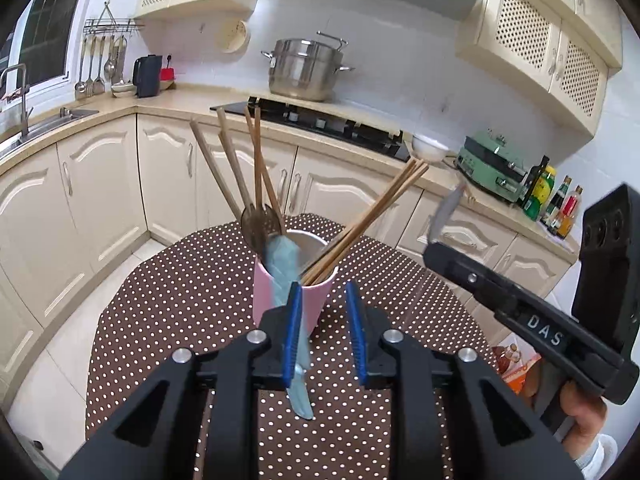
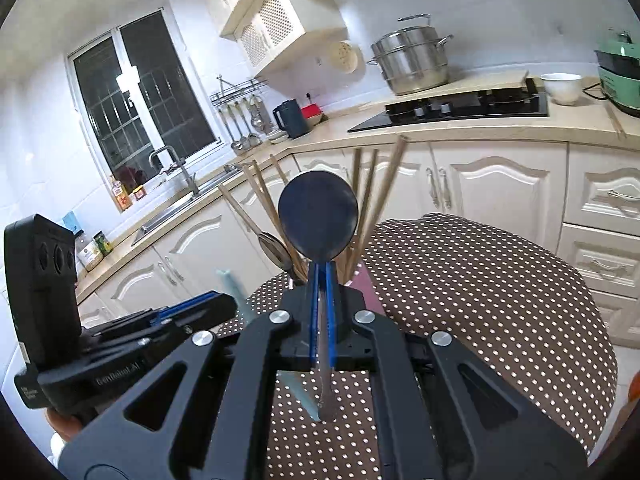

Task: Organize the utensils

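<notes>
The right tongs (image 2: 322, 276) are clamping a dark spoon (image 2: 318, 220) by its handle, bowl upward. The left tongs (image 1: 323, 300) are standing partly open, a pale blue utensil (image 1: 298, 360) lying against one pad, whether gripped I cannot tell. Both are angling down over the dotted tabletop (image 1: 180, 300).

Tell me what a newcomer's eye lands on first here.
The pink cup bristling with wooden chopsticks stands on the brown polka-dot tablecloth, right before the left tool. The right tool is shut on a dark metal spoon, bowl up. A steel steamer pot sits on the counter behind.

The pink cup (image 2: 362, 280) is mostly hidden behind the right gripper's fingers (image 2: 330, 300).
</notes>
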`<state>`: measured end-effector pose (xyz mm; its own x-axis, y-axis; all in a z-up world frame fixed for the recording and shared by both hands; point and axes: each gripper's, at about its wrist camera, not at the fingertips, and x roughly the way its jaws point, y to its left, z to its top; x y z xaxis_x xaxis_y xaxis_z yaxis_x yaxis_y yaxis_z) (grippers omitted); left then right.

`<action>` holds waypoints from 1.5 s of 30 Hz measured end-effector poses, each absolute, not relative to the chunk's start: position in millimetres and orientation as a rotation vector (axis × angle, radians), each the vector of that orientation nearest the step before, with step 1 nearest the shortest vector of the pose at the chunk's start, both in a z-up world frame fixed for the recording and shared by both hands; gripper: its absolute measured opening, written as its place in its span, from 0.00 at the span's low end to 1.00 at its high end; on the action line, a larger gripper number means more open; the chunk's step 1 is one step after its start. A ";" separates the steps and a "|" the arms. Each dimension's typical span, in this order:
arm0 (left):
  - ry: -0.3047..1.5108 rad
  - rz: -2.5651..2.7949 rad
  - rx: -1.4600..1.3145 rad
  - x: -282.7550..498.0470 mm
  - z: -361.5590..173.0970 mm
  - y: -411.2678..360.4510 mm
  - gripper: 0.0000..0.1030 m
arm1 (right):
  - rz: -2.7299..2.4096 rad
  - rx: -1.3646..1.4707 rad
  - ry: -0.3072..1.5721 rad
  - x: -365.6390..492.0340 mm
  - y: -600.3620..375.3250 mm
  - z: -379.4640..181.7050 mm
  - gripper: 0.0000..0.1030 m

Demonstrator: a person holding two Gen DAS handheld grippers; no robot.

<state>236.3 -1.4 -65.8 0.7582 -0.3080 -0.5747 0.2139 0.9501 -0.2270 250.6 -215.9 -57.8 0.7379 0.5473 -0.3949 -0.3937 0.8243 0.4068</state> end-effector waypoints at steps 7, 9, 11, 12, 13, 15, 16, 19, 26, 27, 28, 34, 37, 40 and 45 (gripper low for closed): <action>0.722 -0.212 -0.166 254.6 -94.5 12.9 0.22 | 0.537 0.308 0.576 267.3 -203.5 -79.0 0.04; 0.742 -0.169 -0.175 259.7 -103.1 22.7 0.32 | 0.531 0.287 0.582 267.9 -200.4 -82.3 0.04; 0.790 -0.136 -0.197 268.2 -113.8 32.6 0.34 | 0.519 0.277 0.584 269.1 -197.7 -84.7 0.04; 0.817 -0.128 -0.219 273.9 -120.1 38.2 0.34 | 0.514 0.280 0.582 270.3 -198.4 -85.2 0.04; 0.832 -0.121 -0.229 276.8 -123.6 41.0 0.34 | 0.510 0.287 0.583 271.8 -198.9 -85.8 0.04; 0.870 -0.102 -0.257 285.4 -133.0 48.0 0.34 | 0.493 0.284 0.571 272.8 -197.5 -85.5 0.04; 0.879 -0.098 -0.268 289.0 -136.9 50.4 0.34 | 0.483 0.274 0.558 273.1 -196.8 -85.2 0.04; 0.900 -0.082 -0.271 295.3 -146.1 51.1 0.34 | 0.446 0.253 0.519 273.1 -193.8 -85.3 0.04; 0.956 -0.029 -0.281 320.4 -167.3 49.9 0.36 | 0.363 0.210 0.417 271.6 -193.3 -88.5 0.04; 0.966 -0.019 -0.284 324.3 -169.9 50.5 0.37 | 0.353 0.209 0.411 272.2 -194.3 -89.1 0.04; 0.977 -0.005 -0.282 328.7 -171.9 50.4 0.38 | 0.346 0.212 0.409 274.3 -196.2 -90.1 0.04; 1.029 0.011 -0.307 353.1 -183.6 53.1 0.40 | 0.331 0.249 0.443 293.2 -206.6 -102.3 0.04; 1.070 0.040 -0.294 363.6 -193.3 52.6 0.40 | 0.339 0.251 0.455 298.5 -207.4 -108.0 0.04; 1.087 0.052 -0.282 369.5 -199.1 52.3 0.42 | 0.344 0.261 0.464 302.3 -209.1 -111.7 0.04; 1.106 0.089 -0.162 378.4 -201.6 35.0 0.46 | 0.366 0.274 0.476 306.9 -209.9 -115.5 0.04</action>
